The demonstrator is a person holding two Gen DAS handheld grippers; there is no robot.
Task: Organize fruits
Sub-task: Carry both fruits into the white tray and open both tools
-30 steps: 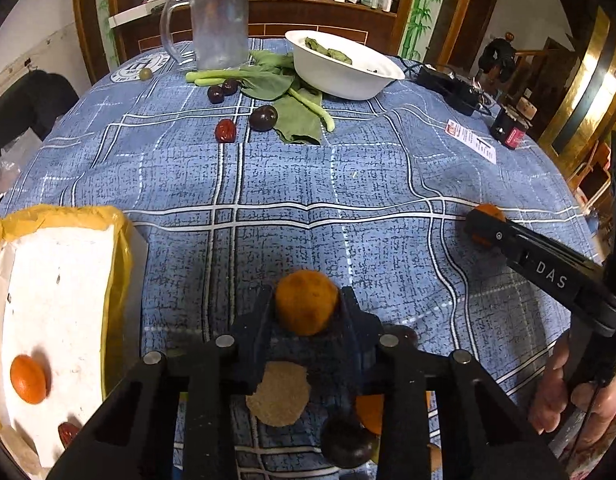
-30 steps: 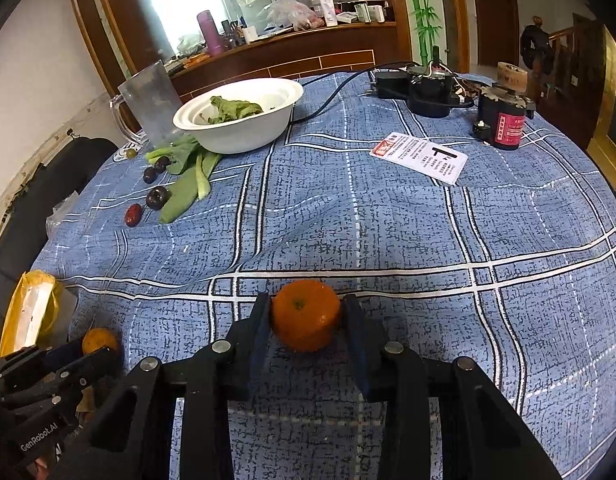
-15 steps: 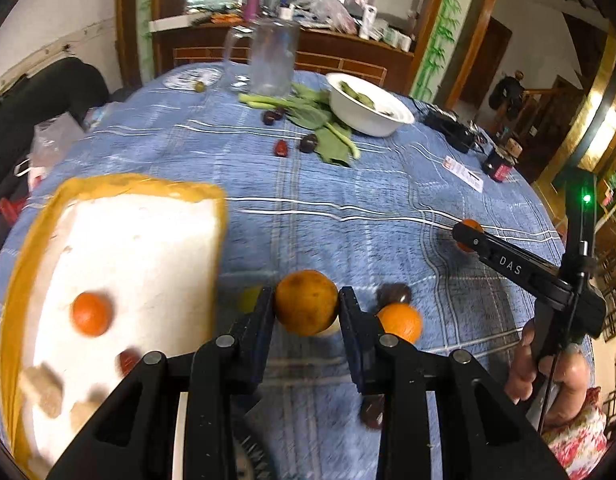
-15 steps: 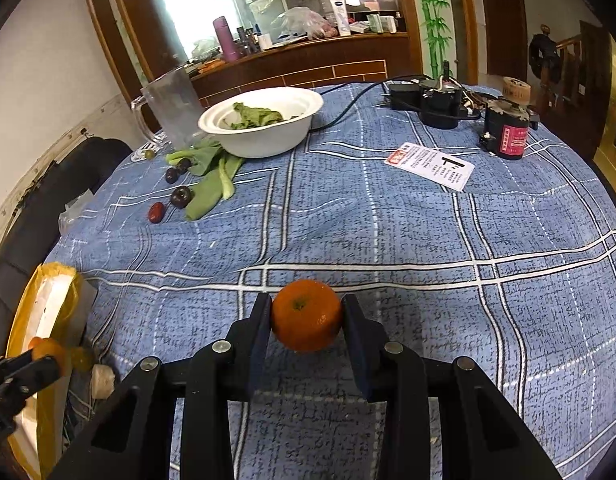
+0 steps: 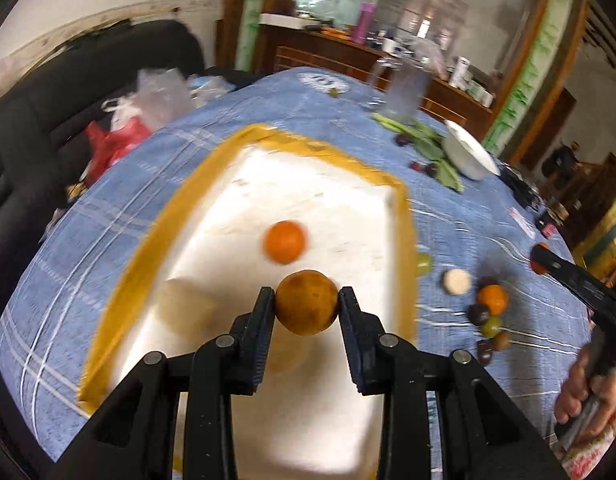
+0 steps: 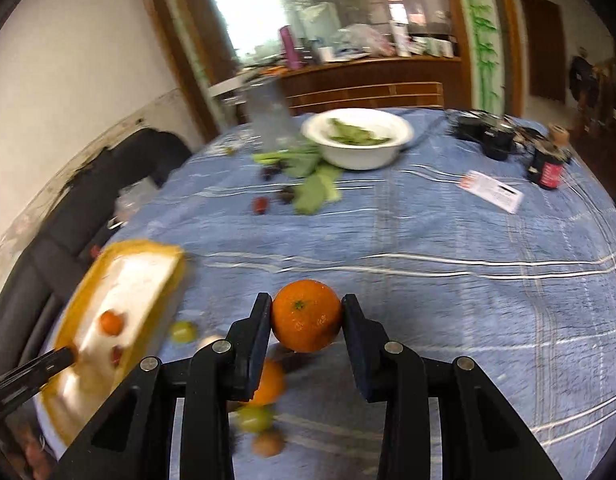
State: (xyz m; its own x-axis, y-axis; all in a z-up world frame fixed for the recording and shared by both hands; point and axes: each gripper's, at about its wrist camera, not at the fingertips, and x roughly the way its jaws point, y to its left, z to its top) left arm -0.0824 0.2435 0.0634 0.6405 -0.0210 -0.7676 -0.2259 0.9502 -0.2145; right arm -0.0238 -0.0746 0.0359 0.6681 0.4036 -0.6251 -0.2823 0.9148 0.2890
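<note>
The step in hand looked like carrying fruit to the yellow-rimmed tray (image 5: pixel 392 184): the left gripper (image 5: pixel 307 304), clamped on a dull brownish orange (image 5: pixel 307 302), hung over the tray's white floor, an orange (image 5: pixel 286 241) lying at its 11 o'clock. The right gripper (image 6: pixel 307 316) pinched a bright orange (image 6: pixel 307 315) above the tablecloth (image 6: pixel 468 300), the tray at its 9 o'clock. Next, probably, the left jaws had to part over a bare patch.

A white bowl (image 6: pixel 358 142) of greens sat at the far side of the blue cloth (image 6: pixel 448 264), loose leaves (image 6: pixel 314 190) spilling beside it and a clear jug (image 6: pixel 268 118) just behind! Off right lay a card (image 6: pixel 492 191), near a dark can (image 6: pixel 548 166) and a black camera (image 6: pixel 488 136). Plastic bags (image 5: pixel 148 108) were heaped on the black sofa (image 5: pixel 36 132) past the table's edge.
</note>
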